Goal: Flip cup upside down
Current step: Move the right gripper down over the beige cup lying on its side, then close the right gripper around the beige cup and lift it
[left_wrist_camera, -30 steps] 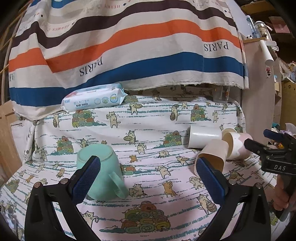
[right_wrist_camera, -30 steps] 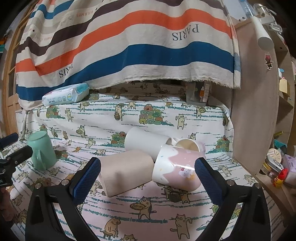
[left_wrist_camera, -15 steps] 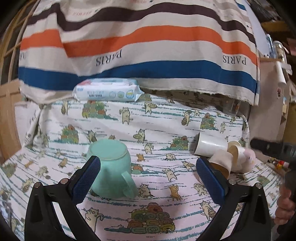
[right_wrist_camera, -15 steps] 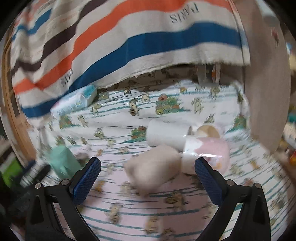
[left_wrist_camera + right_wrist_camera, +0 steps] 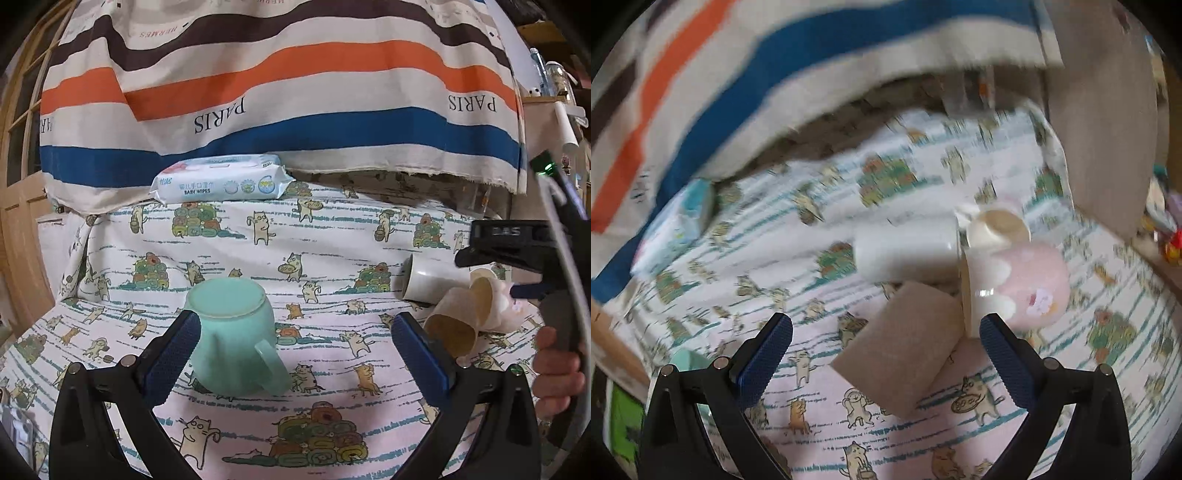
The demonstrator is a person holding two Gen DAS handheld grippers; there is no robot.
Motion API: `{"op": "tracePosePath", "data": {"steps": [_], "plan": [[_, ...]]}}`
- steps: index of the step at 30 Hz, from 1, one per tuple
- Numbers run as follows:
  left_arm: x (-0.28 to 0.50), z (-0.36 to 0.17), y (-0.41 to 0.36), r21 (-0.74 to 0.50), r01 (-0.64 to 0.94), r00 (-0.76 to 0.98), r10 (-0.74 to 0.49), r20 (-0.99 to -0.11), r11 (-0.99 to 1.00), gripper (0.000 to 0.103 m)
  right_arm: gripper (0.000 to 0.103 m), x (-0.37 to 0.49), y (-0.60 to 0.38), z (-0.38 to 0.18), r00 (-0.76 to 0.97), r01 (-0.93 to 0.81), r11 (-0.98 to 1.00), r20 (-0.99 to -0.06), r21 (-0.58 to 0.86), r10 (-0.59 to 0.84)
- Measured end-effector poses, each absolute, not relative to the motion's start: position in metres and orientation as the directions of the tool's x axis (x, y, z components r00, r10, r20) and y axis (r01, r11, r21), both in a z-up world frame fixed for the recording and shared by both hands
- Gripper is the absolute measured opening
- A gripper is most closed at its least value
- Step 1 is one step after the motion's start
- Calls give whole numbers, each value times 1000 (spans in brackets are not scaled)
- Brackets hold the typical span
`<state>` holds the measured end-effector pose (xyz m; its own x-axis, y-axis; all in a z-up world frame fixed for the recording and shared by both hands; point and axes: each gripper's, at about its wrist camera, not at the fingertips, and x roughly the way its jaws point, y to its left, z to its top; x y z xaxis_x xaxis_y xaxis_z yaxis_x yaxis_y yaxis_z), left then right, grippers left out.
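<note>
A mint green mug [image 5: 236,332] stands upside down on the cat-print cloth, handle toward me, just right of my left gripper's left finger. My left gripper [image 5: 295,354] is open and empty. To the right lie three cups on their sides: a tan cup [image 5: 905,350], a white cup [image 5: 905,251] and a pink and white mug [image 5: 1019,288]. They also show in the left wrist view, the tan cup [image 5: 452,321] nearest. My right gripper [image 5: 886,350] is open and empty, tilted, with the tan cup between its fingers' line. It appears from the side in the left wrist view [image 5: 517,254].
A pack of baby wipes [image 5: 221,182] lies at the back under a hanging striped cloth [image 5: 280,81]. A wooden panel [image 5: 1108,129] stands at the right edge of the table. A wooden frame [image 5: 22,229] is at the left.
My right gripper has tilted and moved closer to the lying cups; its view is blurred. My left gripper has drawn back slightly from the green mug.
</note>
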<state>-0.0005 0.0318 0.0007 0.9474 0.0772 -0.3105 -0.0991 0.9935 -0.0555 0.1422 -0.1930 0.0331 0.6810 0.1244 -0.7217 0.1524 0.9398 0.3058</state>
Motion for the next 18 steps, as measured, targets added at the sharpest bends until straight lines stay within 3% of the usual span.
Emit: {"op": "tracePosePath", "data": {"steps": [7,18], "plan": [[8,-3,38,-83,-115,931,78,-357,990,103,102,179,-207,-9,477,356,862,-863,362,165],[11,-6,36,-57,-132,924,102,-369,990,103,99,210,-208,-38,380,388,872,-914,298,143]]}}
